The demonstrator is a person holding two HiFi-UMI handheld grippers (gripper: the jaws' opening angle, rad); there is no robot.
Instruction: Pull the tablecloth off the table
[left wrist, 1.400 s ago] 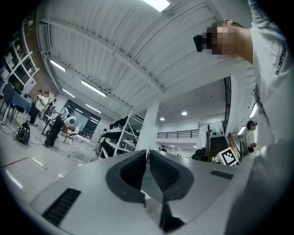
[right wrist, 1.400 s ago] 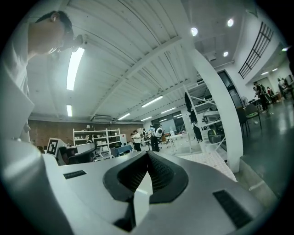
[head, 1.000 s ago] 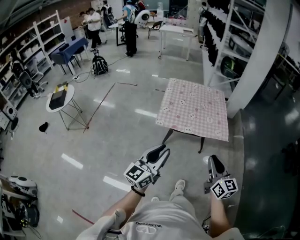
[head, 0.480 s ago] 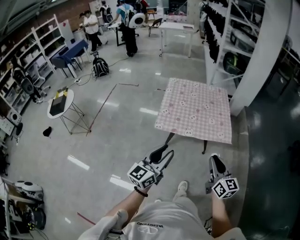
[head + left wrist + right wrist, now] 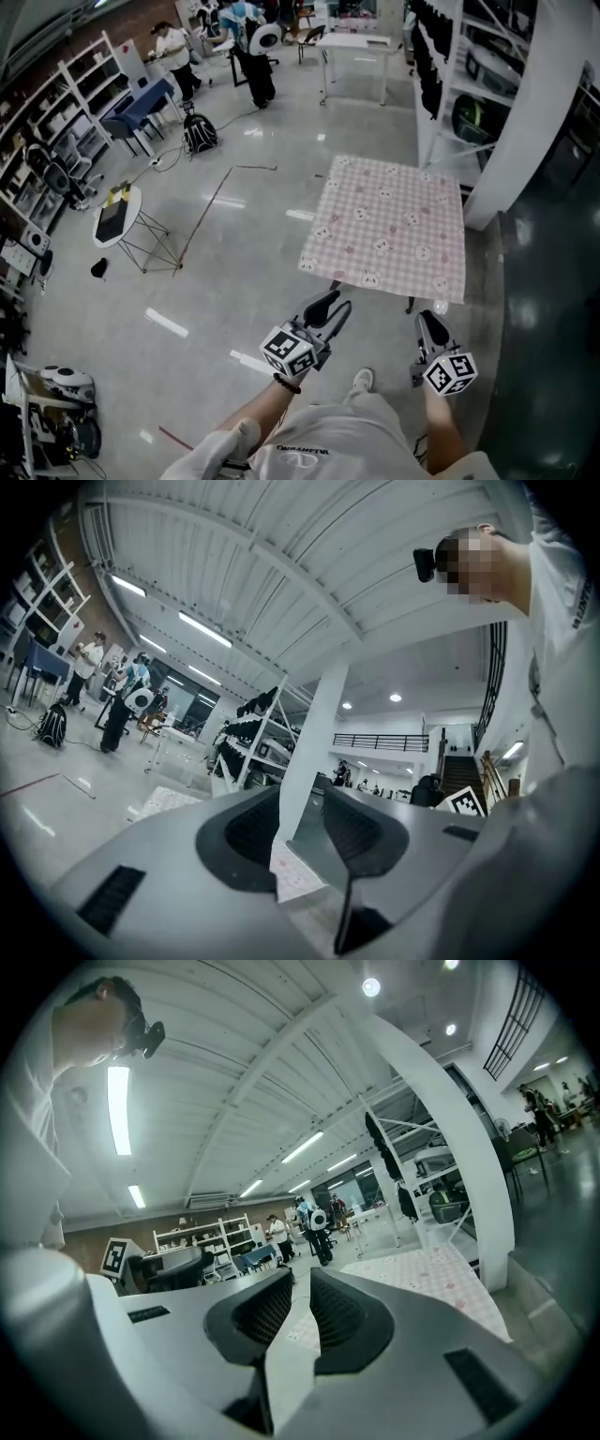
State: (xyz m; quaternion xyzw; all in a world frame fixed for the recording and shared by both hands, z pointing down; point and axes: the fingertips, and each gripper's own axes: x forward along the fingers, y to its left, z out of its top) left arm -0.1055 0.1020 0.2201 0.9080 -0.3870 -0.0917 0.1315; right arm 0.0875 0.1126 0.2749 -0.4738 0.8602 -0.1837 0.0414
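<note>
A pink checked tablecloth (image 5: 384, 225) covers a small square table and its near edge hangs over the side. In the head view my left gripper (image 5: 333, 305) is just short of the cloth's near left corner. Its jaws have just been opening and stand wide with nothing between them. My right gripper (image 5: 429, 322) is below the near right corner. Its jaws have just been opening too; the gap is narrow and empty. The left gripper view looks past the left gripper (image 5: 302, 803) onto the cloth (image 5: 295, 874). Beyond the right gripper (image 5: 300, 1283) lies the cloth (image 5: 422, 1274).
A thick white column (image 5: 525, 122) and metal shelving (image 5: 450, 84) stand right of the table. On the left are a small round side table (image 5: 117, 202), a backpack (image 5: 199, 131) and a floor cable (image 5: 206, 206). People (image 5: 173, 47) stand by a white desk (image 5: 356, 42) at the back.
The table has come nearer in the head view, and both grippers now sit close to the cloth's near edge. The left gripper's jaws stand wider than before.
</note>
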